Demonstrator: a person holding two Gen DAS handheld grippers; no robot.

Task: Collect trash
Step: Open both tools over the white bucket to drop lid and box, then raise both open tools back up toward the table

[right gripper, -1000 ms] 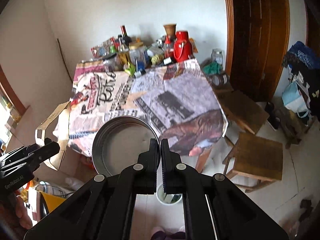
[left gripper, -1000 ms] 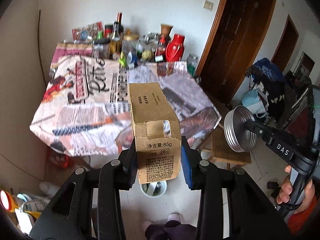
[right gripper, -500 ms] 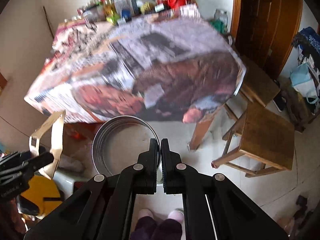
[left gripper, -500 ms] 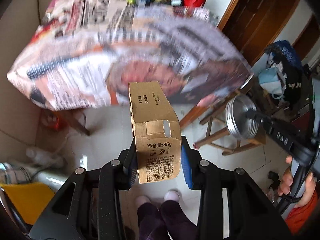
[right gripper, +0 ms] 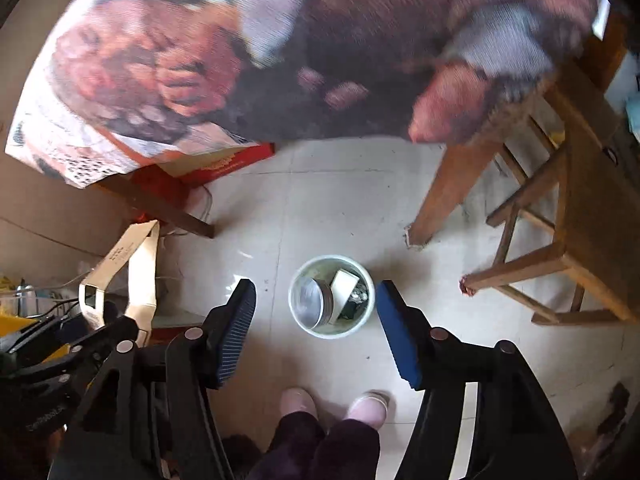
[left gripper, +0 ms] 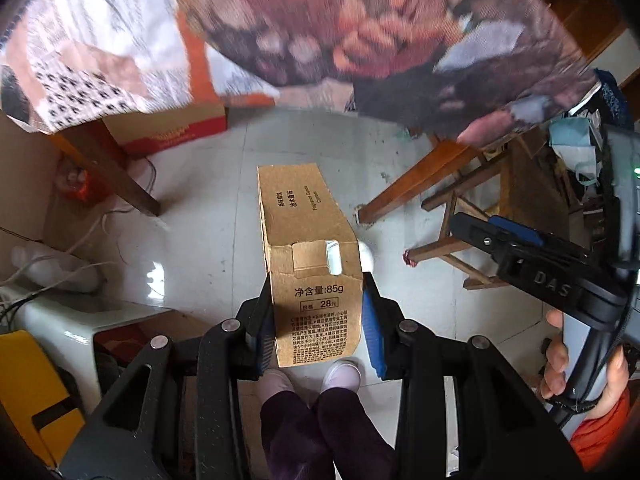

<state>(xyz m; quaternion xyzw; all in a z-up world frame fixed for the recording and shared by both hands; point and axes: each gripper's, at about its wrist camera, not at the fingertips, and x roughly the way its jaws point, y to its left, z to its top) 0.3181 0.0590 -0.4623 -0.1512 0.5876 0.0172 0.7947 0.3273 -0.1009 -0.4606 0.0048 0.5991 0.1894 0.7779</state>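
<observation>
Right gripper hangs over the small bin, jaws opening with nothing between them; the metal lid lies inside. Left gripper pinches the flattened cardboard box by its lower end. That box looks long against the bin's mouth: let go off-centre or tilted, it could catch the rim and tip onto the tiles. Beyond, the table leg crowds the bin.

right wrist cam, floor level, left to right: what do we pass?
Cardboard box shut in the left gripper → white trash bin, framed by the opening, empty right gripper → table leg → wooden stool.
</observation>
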